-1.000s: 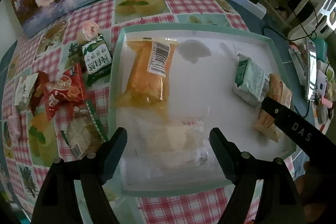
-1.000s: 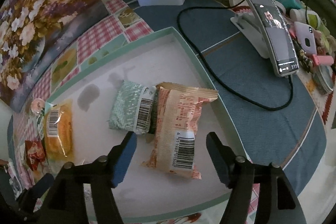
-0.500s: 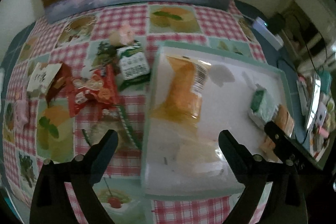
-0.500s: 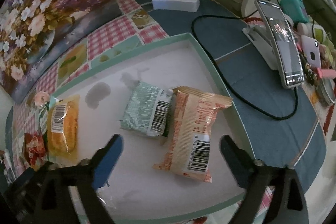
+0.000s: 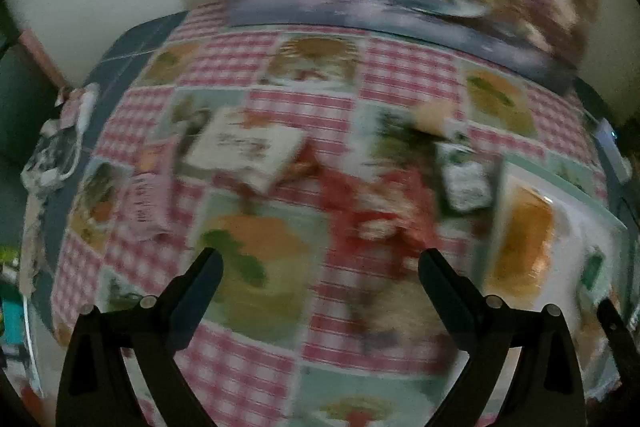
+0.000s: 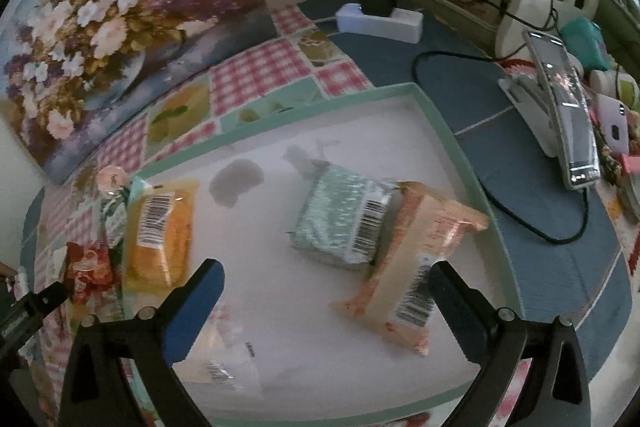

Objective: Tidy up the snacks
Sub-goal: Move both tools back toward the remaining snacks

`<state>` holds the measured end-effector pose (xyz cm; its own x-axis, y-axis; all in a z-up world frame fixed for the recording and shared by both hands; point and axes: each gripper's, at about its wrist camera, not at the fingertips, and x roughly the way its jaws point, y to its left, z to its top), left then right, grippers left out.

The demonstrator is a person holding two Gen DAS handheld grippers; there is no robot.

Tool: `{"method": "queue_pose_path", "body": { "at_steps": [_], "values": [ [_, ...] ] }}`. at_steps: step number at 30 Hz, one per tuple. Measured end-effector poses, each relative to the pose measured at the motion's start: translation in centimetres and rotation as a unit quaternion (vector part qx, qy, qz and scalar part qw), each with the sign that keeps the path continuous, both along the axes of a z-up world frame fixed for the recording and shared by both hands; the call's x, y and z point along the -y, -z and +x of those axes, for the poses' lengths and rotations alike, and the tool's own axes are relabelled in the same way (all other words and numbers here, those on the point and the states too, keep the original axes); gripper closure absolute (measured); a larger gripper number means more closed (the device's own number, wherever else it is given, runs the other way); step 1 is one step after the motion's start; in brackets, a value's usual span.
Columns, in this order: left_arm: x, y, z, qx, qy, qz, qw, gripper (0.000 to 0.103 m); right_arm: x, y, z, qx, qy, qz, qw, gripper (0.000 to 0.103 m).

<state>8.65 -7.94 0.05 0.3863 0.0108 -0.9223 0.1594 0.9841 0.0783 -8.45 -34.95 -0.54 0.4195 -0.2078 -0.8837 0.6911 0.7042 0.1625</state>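
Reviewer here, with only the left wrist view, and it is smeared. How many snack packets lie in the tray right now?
Observer: Four, all inside the tray: an orange packet, a green packet, a peach packet and a clear-wrapped packet.
Operator: Are the green and peach ones apart?
Observer: No, they lie side by side, touching at the green packet's barcode end.
Operator: Is the right tool holding anything?
Observer: No. The right tool has just been opening its jaws; they stand wide and grip nothing, and the peach packet lies loose below.
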Motion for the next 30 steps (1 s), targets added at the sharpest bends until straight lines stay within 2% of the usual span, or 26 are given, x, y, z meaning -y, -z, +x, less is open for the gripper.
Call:
{"method": "queue_pose_path", "body": {
  "at_steps": [6, 13, 22, 30],
  "values": [
    [-4.1, -0.1, 1.8, 0.008, -0.048, 0.016, 0.9987, 0.005, -1.8, -1.0, 0.9, 0.038, -0.021, -0.007, 0.999, 0.0],
    [-6.6, -0.1, 2.7, 0.013, -0.063, 0.027, 0.9976, 0.005, -6.2, -1.5, 3.3, 0.06, -0.079, -0.005, 0.995, 0.0],
    [-9.9, -0.1, 3.5, 0.015, -0.094, 0.025, 0.9951, 0.005, -13.5, -1.8, 6.4, 0.064, -0.194, -0.024, 0.979, 0.0],
    [-12.6, 1.5, 4.2, -0.012, -0.122, 0.016, 0.9923, 0.005, -18.3, -0.9, 9.1, 0.054, -0.266, -0.034, 0.962, 0.0]
  ]
}}
